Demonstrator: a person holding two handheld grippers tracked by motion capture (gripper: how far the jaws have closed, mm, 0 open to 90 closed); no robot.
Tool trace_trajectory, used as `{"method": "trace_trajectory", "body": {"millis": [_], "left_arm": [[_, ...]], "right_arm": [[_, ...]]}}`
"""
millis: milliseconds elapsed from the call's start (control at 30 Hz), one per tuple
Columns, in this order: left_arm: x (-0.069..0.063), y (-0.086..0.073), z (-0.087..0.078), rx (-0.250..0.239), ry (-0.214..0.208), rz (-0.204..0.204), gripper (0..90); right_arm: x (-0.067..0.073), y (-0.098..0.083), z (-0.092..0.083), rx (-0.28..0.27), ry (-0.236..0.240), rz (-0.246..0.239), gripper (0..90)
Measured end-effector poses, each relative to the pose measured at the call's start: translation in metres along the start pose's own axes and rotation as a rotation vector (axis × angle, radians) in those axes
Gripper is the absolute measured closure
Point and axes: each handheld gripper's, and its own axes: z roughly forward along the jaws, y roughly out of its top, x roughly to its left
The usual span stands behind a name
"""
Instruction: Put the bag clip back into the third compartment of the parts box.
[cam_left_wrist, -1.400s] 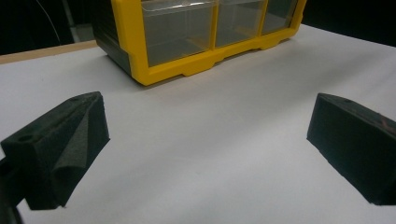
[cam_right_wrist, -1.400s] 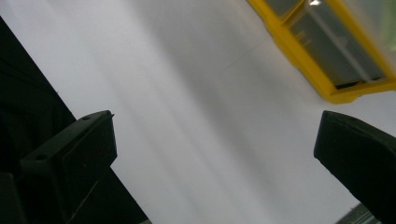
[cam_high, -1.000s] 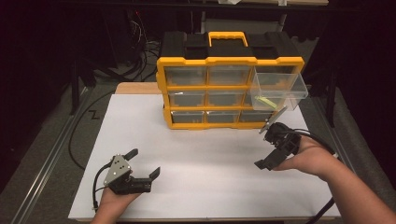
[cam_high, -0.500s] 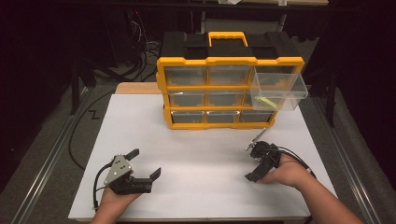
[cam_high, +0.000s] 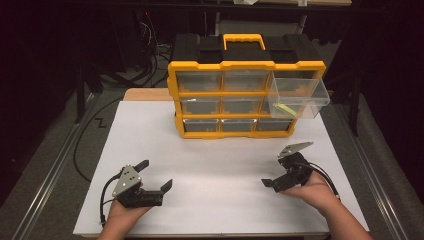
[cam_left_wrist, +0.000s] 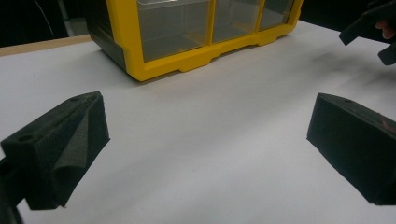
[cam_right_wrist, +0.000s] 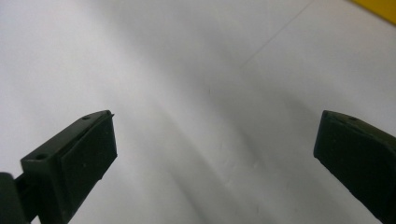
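Both grippers — left gripper (cam_high: 156, 176) and right gripper (cam_high: 283, 167) — gape wide, empty, over the white sheet (cam_high: 220, 165).

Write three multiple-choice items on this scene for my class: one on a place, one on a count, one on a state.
1. Which drawer of the yellow organizer is pulled out?
A. top right
B. bottom left
C. middle centre

2. How many drawer fronts does it show?
A. four
B. six
C. nine

3. How is the right gripper?
A. open, holding nothing
B. shut on a screw
C. shut on the handle

Key: 1 A, the clear drawer juts out at the top right; 2 C, three rows of three; 3 A, its jaws stand apart over the white sheet.
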Motion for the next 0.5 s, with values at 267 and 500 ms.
{"method": "trace_trajectory", "body": {"millis": [267,500], "left_arm": [[0.001,0.000,-0.001,0.000,0.004,-0.005,0.4],[0.004,0.000,0.000,-0.006,0.013,-0.024,0.4]], "right_arm": [[0.007,-0.023,-0.003,-0.352,-0.014,0.068,0.0],[0.017,-0.048,-0.006,-0.508,-0.045,0.088,0.0]]}}
